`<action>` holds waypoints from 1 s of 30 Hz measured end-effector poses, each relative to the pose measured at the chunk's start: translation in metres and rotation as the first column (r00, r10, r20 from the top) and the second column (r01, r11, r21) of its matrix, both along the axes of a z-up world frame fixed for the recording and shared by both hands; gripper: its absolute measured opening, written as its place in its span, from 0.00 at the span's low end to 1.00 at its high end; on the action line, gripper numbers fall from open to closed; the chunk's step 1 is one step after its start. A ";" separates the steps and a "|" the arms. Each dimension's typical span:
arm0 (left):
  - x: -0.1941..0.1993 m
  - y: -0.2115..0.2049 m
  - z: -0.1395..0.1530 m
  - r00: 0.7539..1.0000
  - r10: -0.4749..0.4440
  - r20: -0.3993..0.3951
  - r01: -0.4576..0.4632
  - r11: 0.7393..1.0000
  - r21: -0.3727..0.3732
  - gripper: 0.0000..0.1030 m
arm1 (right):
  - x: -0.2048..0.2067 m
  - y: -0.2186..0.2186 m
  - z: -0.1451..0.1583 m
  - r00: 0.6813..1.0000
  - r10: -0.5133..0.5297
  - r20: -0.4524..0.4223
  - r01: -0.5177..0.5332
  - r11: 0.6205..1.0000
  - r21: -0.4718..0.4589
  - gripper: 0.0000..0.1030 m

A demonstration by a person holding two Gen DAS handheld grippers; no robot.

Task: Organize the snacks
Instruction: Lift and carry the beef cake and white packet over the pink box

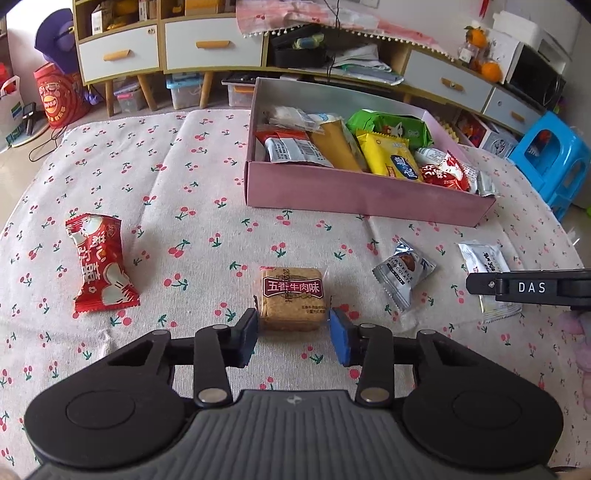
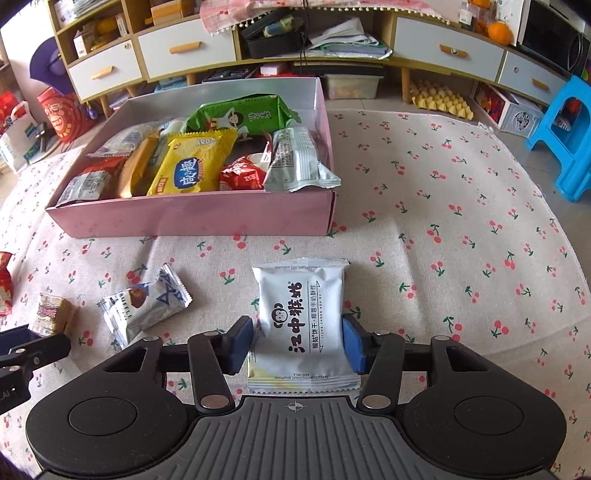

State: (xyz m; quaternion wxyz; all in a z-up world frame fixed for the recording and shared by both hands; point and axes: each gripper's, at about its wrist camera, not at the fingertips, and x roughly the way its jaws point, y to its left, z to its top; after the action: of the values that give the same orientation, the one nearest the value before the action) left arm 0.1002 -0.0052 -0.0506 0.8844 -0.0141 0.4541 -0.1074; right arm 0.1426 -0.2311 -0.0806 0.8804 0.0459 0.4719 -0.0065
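I see a pink box (image 2: 192,216), a cherry-print cloth (image 2: 443,221), a white pack (image 2: 301,314), a tan biscuit (image 1: 290,299) and a red candy (image 1: 99,262).

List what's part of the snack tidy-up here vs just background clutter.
Job:
- pink box, part filled with snacks
- brown biscuit pack between left gripper pads
- white biscuit pack between right gripper pads
- red candy
- silver chocolate

Lying about:
- blue stool
- drawer cabinet
- oranges
- egg tray

Cherry-print cloth (image 1: 192,177) with pink box (image 1: 362,201), red packet (image 1: 99,264), brown biscuit (image 1: 290,299), silver chocolate (image 1: 402,273), white packet (image 2: 301,321).
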 end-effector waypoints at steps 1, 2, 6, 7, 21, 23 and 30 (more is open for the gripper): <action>0.000 0.000 0.000 1.000 0.003 -0.003 -0.003 1.000 -0.002 0.37 | 0.000 0.000 0.001 1.000 0.002 -0.005 -0.002 1.000 0.012 0.48; 0.000 0.000 0.000 1.000 0.004 -0.007 -0.004 1.000 -0.004 0.37 | -0.001 0.001 0.002 1.000 0.003 -0.009 -0.003 1.000 0.023 0.47; 0.000 0.000 0.002 1.000 0.008 -0.022 -0.008 1.000 -0.009 0.36 | -0.002 0.003 0.005 1.000 0.007 -0.018 -0.006 0.999 0.051 0.47; 0.000 0.001 0.003 1.000 0.010 -0.025 -0.010 1.000 -0.013 0.36 | -0.002 0.002 0.006 1.000 0.005 -0.024 -0.003 0.998 0.059 0.47; 0.001 0.005 0.015 0.999 0.023 -0.027 -0.024 0.998 -0.062 0.36 | -0.007 -0.015 0.023 0.997 -0.038 -0.061 0.050 0.973 0.226 0.47; 0.001 0.005 0.016 0.999 0.023 -0.026 -0.025 0.997 -0.068 0.36 | -0.008 -0.017 0.026 0.998 -0.040 -0.058 0.053 0.968 0.246 0.47; 0.003 0.006 0.025 1.000 0.025 -0.011 -0.026 0.994 -0.106 0.36 | -0.010 -0.024 0.046 0.998 -0.060 -0.017 0.062 0.945 0.322 0.47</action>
State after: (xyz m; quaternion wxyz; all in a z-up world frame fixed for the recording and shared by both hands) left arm 0.1029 0.0004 -0.0260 0.8815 -0.0672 0.4517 -0.1202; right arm 0.1330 -0.2555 -0.0351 0.8588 0.2036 0.4681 0.0433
